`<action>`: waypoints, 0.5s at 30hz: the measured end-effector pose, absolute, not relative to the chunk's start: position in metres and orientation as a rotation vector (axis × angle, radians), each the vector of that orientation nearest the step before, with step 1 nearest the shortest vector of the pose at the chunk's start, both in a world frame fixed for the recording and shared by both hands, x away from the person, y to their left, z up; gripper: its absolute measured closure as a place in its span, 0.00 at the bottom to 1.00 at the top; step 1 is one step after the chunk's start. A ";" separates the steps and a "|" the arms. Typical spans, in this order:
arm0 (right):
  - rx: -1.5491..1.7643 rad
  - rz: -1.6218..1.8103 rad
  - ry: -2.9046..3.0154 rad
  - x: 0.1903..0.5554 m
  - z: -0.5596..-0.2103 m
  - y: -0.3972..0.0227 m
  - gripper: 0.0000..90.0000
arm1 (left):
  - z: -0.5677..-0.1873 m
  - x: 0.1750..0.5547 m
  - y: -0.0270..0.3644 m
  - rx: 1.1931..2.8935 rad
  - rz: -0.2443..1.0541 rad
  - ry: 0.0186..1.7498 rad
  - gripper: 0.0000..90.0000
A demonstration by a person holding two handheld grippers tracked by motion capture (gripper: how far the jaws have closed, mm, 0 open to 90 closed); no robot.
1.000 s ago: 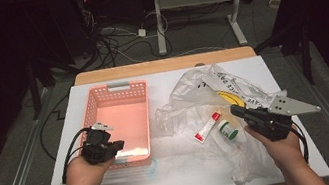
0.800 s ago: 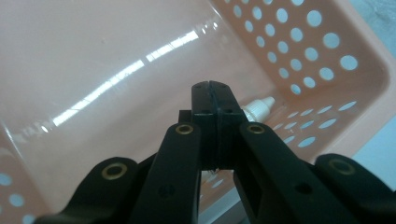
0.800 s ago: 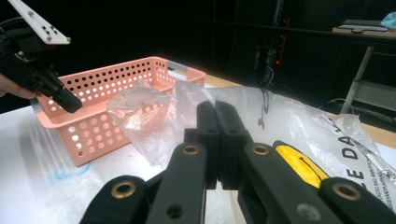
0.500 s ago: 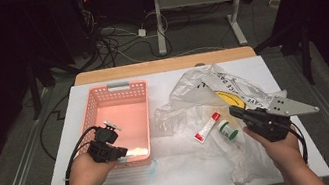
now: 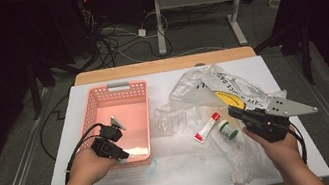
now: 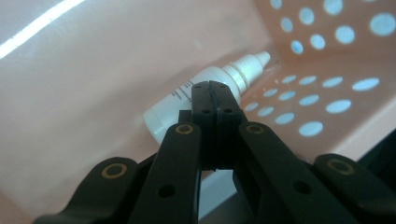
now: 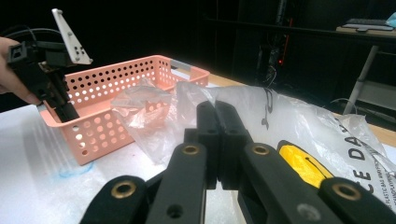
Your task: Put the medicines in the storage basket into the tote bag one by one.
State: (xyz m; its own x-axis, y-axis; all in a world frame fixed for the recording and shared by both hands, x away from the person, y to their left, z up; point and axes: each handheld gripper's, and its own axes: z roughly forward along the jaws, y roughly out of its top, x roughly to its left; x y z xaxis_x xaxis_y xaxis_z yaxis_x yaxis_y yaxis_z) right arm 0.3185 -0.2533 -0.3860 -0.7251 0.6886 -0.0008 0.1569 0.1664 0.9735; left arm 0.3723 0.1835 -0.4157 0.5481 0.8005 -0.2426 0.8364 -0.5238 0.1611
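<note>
Inside the pink basket (image 6: 327,93), seen past clenched left tongs (image 6: 215,88), lies a white dropper bottle (image 6: 205,93); right tongs (image 7: 217,109) clenched, empty.

White-topped desk (image 5: 185,170) with a wooden far edge. Lying directly on it: a pink perforated basket (image 5: 125,96) at 10 o'clock; crumpled clear plastic bags (image 5: 191,85) from centre to 2 o'clock; a red-capped tube (image 5: 207,128) and a green-labelled bottle (image 5: 227,130) near centre.
</note>
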 end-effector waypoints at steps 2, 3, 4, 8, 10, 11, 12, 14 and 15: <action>0.799 1.586 2.003 0.318 -0.386 -0.253 1.00 | -0.415 0.377 0.183 2.514 -0.138 1.373 0.98; 0.800 1.587 2.002 0.318 -0.386 -0.253 1.00 | -0.415 0.380 0.182 2.517 -0.071 1.385 0.98; 0.800 1.585 2.001 0.318 -0.386 -0.253 1.00 | -0.415 0.383 0.181 2.509 0.014 1.390 0.98; 0.800 1.583 2.002 0.319 -0.386 -0.253 1.00 | -0.413 0.396 0.186 2.382 0.056 1.403 0.98; 0.806 1.584 1.998 0.319 -0.386 -0.255 1.00 | -0.410 0.395 0.185 2.366 0.035 1.381 0.98; 0.808 1.585 1.997 0.319 -0.386 -0.255 1.00 | -0.409 0.394 0.185 2.377 0.031 1.368 0.98; 0.807 1.585 1.995 0.319 -0.386 -0.256 1.00 | -0.408 0.391 0.184 2.385 0.012 1.359 0.98; 0.812 1.582 1.997 0.320 -0.387 -0.257 1.00 | -0.407 0.385 0.181 2.422 -0.025 1.332 0.98; 0.810 1.583 1.996 0.320 -0.387 -0.256 1.00 | -0.408 0.382 0.179 2.447 -0.050 1.319 0.98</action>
State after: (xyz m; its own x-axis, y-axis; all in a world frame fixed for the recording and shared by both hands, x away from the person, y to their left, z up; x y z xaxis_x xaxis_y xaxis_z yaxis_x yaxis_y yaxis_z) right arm 0.3197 -0.2563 -0.3869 -0.7182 0.6958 0.0025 0.1610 0.1627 0.9735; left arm 0.3819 0.1791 -0.4080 0.5639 0.8017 -0.1984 0.8144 -0.4998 0.2949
